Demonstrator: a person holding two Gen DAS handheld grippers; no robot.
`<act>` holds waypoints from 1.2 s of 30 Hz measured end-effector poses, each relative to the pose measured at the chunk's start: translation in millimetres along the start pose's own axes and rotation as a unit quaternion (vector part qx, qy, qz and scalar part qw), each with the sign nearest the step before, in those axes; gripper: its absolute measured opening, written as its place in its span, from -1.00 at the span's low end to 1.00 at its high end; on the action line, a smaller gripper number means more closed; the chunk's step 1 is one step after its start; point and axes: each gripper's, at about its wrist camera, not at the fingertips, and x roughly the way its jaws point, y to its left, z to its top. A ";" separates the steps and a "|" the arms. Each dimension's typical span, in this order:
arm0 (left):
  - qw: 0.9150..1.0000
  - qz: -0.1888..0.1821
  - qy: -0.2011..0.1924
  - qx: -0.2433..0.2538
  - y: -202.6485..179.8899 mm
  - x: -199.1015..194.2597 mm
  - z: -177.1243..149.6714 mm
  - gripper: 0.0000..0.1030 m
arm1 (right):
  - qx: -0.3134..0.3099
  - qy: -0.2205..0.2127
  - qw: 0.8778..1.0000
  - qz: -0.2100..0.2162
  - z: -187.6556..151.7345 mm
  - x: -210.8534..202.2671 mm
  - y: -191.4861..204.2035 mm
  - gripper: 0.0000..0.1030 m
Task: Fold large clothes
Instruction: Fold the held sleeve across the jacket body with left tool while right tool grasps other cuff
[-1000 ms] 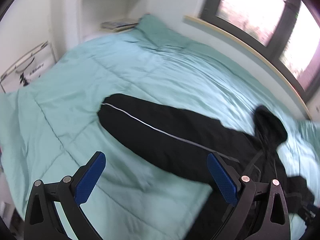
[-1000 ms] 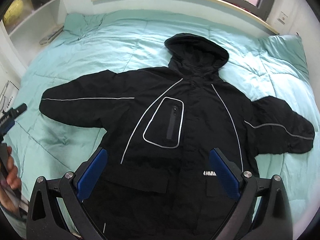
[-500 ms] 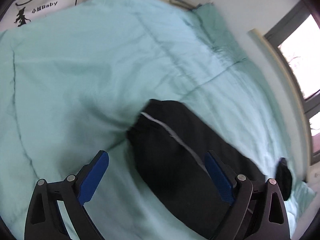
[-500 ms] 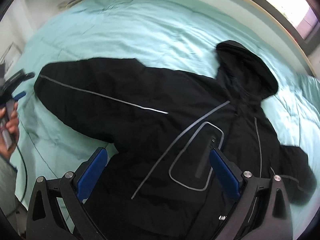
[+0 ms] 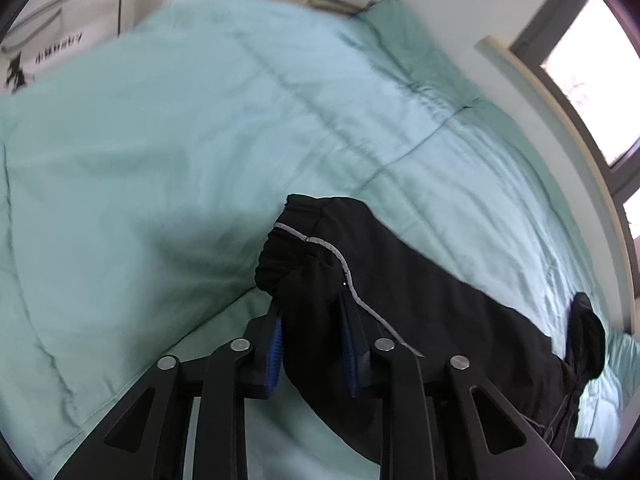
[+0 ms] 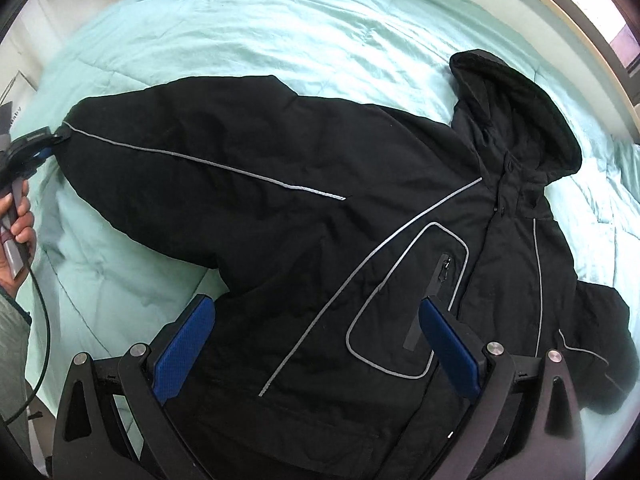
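Since the earlier frame both grippers have dropped closer to the bed, and the left gripper (image 5: 312, 344), then spread wide above the quilt, has just been closing on the cuff of the sleeve (image 5: 292, 248); its blue pads (image 5: 274, 344) now pinch bunched black cloth between them. Black hooded jacket (image 6: 360, 220) lies face up, spread flat on the green quilt (image 6: 280, 20), hood (image 6: 516, 112) toward the window side. Right gripper (image 6: 316, 344) hangs over the jacket's chest, jaws wide apart, pads apparently clear of the fabric, though contact cannot be confirmed. Person's hand (image 6: 18, 220) grips the left tool's handle.
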 end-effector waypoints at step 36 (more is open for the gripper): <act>0.918 -0.217 0.205 0.260 -334.8 29.2 -207.4 -0.64 | 0.106 -0.056 0.992 0.035 -24.5 31.6 -142.5 0.98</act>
